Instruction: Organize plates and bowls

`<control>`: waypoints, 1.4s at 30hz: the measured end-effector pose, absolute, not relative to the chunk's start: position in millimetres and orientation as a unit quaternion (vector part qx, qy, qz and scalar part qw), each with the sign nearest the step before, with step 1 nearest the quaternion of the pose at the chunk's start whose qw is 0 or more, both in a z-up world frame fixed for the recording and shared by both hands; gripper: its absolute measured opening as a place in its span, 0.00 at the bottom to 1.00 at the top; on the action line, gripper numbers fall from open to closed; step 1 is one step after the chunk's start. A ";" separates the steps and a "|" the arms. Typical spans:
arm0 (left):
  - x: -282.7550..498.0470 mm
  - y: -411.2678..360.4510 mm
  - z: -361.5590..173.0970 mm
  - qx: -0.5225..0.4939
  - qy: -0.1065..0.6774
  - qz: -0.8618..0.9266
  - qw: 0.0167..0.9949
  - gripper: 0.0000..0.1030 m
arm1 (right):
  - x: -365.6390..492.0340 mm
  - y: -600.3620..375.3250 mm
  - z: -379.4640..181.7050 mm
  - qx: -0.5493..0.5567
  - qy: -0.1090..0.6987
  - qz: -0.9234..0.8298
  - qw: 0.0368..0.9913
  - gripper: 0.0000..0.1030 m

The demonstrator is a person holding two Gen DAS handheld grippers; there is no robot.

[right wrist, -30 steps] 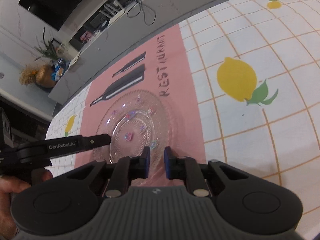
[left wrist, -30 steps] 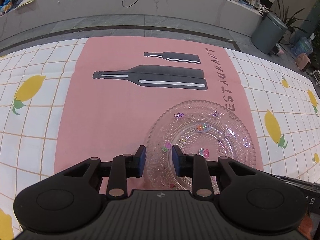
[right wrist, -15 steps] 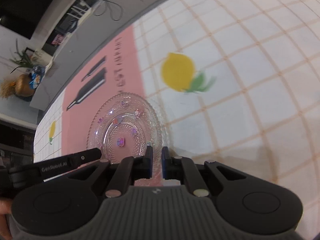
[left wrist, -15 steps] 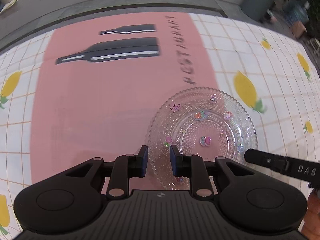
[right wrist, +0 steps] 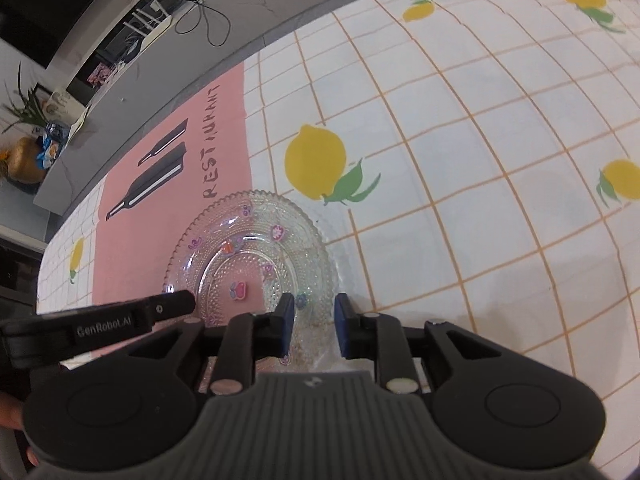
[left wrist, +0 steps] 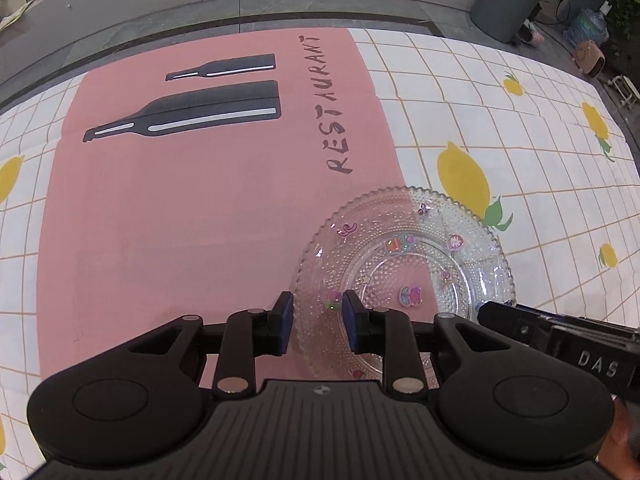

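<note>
A clear beaded glass plate (left wrist: 404, 264) with small coloured stickers lies flat, half on the pink RESTAURANT placemat (left wrist: 180, 220) and half on the lemon-print cloth (left wrist: 520, 140). My left gripper (left wrist: 316, 320) straddles the plate's left rim; its jaws are opening and the pads do not press the glass. In the right wrist view the plate (right wrist: 248, 256) has its right rim between the jaws of my right gripper (right wrist: 315, 320), which are opening too, with a clear gap on both sides. The left gripper's finger (right wrist: 160, 312) shows at the plate's left side, and the right gripper's finger (left wrist: 520, 324) at its right.
The placemat (right wrist: 132, 240) ends at the table's far edge, beyond which lie a grey floor and a stone bench. A grey bin (left wrist: 506, 0) stands far right on the floor. Lemon-print cloth (right wrist: 480, 160) stretches to the right of the plate.
The plate has shifted right, from fully on the pink mat to half over its right edge. The right gripper's jaws, nearly closed on the rim before, have spread apart.
</note>
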State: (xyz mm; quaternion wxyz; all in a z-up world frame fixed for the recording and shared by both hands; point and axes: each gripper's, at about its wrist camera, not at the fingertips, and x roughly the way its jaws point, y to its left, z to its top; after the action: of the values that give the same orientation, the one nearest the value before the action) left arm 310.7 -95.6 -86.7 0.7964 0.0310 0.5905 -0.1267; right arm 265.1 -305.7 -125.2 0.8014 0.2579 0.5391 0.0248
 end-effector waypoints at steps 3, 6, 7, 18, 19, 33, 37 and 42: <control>309.9 -95.5 -86.1 0.029 0.589 -0.124 0.798 0.28 | 264.0 -302.8 -124.5 0.244 0.537 0.016 0.807 0.13; 309.9 -92.9 -85.5 0.020 0.590 -0.118 0.798 0.25 | 262.9 -306.6 -125.8 0.257 0.533 0.012 0.806 0.11; 309.7 -92.5 -85.3 0.018 0.591 -0.115 0.798 0.24 | 263.1 -307.9 -126.5 0.263 0.532 0.012 0.805 0.11; 307.8 -86.9 -73.0 -0.011 0.590 -0.097 0.801 0.20 | 261.9 -318.7 -130.6 0.312 0.543 0.015 0.780 0.10; 307.2 -86.0 -71.8 -0.015 0.591 -0.096 0.801 0.20 | 261.0 -319.8 -130.8 0.317 0.545 0.016 0.776 0.10; 274.2 -98.7 -40.1 -0.033 0.582 -0.108 0.805 0.20 | 220.1 -340.4 -119.5 0.347 0.531 0.027 0.772 0.10; 256.4 -108.8 -28.4 -0.023 0.574 -0.116 0.811 0.20 | 195.7 -349.5 -115.1 0.359 0.519 0.031 0.775 0.10; 229.9 -118.5 -13.7 -0.017 0.559 -0.125 0.820 0.20 | 164.1 -361.2 -108.2 0.373 0.500 0.038 0.780 0.10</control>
State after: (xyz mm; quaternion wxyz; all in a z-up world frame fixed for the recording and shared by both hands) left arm 229.9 -118.5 -13.7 0.8197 -0.0167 0.5589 -0.1246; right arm 164.1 -361.2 -108.2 0.7802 0.3735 0.5004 0.0385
